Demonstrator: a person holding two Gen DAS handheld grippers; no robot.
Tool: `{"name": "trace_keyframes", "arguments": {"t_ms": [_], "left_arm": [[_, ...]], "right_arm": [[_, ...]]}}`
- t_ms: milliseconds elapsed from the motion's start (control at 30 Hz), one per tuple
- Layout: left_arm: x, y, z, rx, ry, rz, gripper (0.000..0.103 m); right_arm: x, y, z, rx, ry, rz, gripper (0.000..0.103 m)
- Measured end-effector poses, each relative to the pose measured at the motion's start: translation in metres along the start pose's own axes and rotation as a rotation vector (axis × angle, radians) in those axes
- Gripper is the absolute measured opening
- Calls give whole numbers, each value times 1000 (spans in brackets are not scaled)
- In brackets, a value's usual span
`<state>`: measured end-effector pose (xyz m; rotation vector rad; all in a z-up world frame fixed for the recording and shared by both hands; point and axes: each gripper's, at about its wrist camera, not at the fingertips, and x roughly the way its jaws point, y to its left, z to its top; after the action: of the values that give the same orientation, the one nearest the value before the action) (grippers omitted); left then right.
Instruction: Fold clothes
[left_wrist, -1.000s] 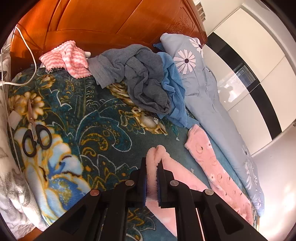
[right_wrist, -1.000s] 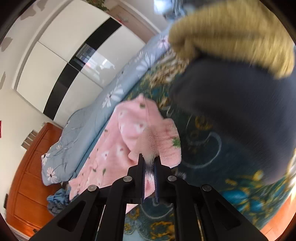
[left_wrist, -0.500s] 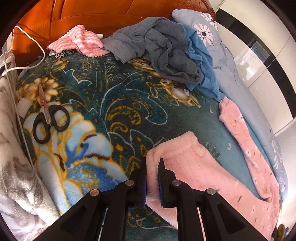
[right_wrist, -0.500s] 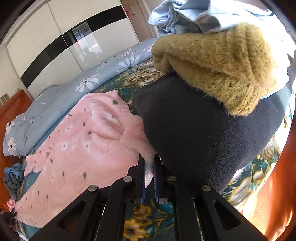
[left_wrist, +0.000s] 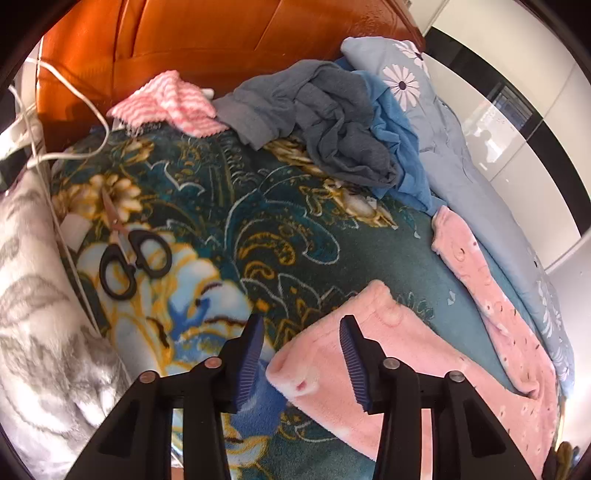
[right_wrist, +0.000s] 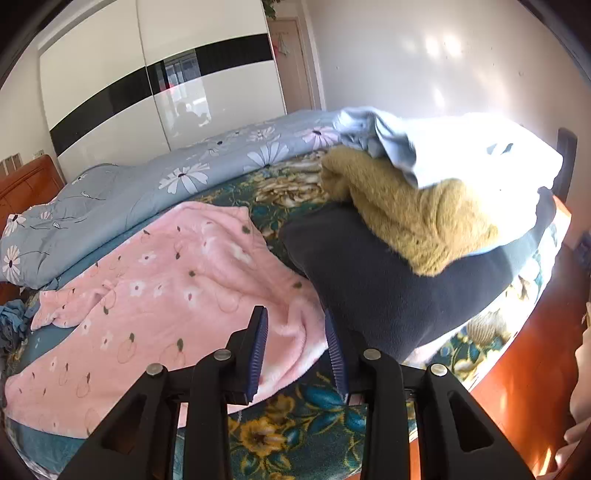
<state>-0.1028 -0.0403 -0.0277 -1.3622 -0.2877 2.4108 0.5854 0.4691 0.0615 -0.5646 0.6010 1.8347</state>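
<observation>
Over pink garment, left tongs agape, right tongs agape.

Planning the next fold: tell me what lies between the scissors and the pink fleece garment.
In the left wrist view, only the patterned teal blanket lies between the scissors and the pink fleece garment.

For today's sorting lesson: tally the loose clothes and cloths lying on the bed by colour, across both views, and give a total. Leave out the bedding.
Pink: 2, the fleece garment and the zigzag cloth
Grey: 1, the crumpled top
Blue: 1, the garment under it
Mustard: 1, the knit
Navy: 1, the folded fleece
Pale blue-white: 1, the cloth on the knit
Total: 7
</observation>
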Motion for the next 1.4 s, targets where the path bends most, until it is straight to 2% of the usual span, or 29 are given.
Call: {"name": "trace_keyframes", "arguments": {"t_ms": [33, 133, 233, 367, 433, 500, 533, 567, 633, 700, 800, 900, 933, 1000, 1033, 1067, 1133, 1233, 1267, 1400], "left_arm": [[3, -6, 5, 19, 3, -2, 59], [33, -22, 17, 3, 63, -63, 59], [64, -39, 24, 0, 124, -64, 59], [91, -61, 27, 37, 188, -96, 59], [102, -66, 26, 57, 210, -76, 59], [106, -68, 23, 71, 203, -69, 50], [107, -69, 21, 78, 201, -73, 30], [106, -69, 20, 84, 189, -72, 17], [99, -66, 19, 93, 139, -76, 12], [83, -56, 22, 63, 35, -110, 11], [83, -44, 26, 50, -10, -61, 11], [93, -35, 34, 5, 8, -12, 13], [93, -32, 38, -33, 6, -21, 12], [87, -33, 45, -83, -19, -63, 18], [84, -43, 48, -71, -29, -73, 28], [86, -57, 50, -46, -19, -89, 44], [99, -90, 53, -11, 40, -156, 57], [132, -142, 56, -9, 137, -280, 57], [145, -160, 57, -14, 163, -299, 58], [203, -211, 61, -10, 242, -205, 58]], "right_arm": [[2, 11, 3, -13, -3, 31, 37], [24, 55, 10, -66, 34, 175, 40], [57, 106, 12, -128, 96, 302, 45], [100, 157, 3, -157, 216, 389, 48], [114, 174, -4, -165, 257, 410, 48], [122, 183, -10, -172, 279, 427, 48], [125, 186, -12, -177, 286, 432, 48], [127, 189, -14, -184, 293, 433, 48], [129, 191, -17, -193, 299, 429, 48], [132, 188, -17, -191, 290, 414, 48], [141, 179, -19, -173, 289, 379, 48], [157, 168, -23, -134, 327, 354, 48], [161, 165, -24, -123, 333, 351, 48], [164, 162, -25, -114, 331, 358, 48], [164, 162, -25, -118, 327, 359, 48], [165, 163, -25, -122, 324, 359, 48], [166, 166, -26, -129, 314, 355, 48], [168, 170, -25, -131, 304, 360, 53], [169, 171, -25, -128, 303, 365, 53], [170, 171, -25, -134, 302, 380, 53]]}}
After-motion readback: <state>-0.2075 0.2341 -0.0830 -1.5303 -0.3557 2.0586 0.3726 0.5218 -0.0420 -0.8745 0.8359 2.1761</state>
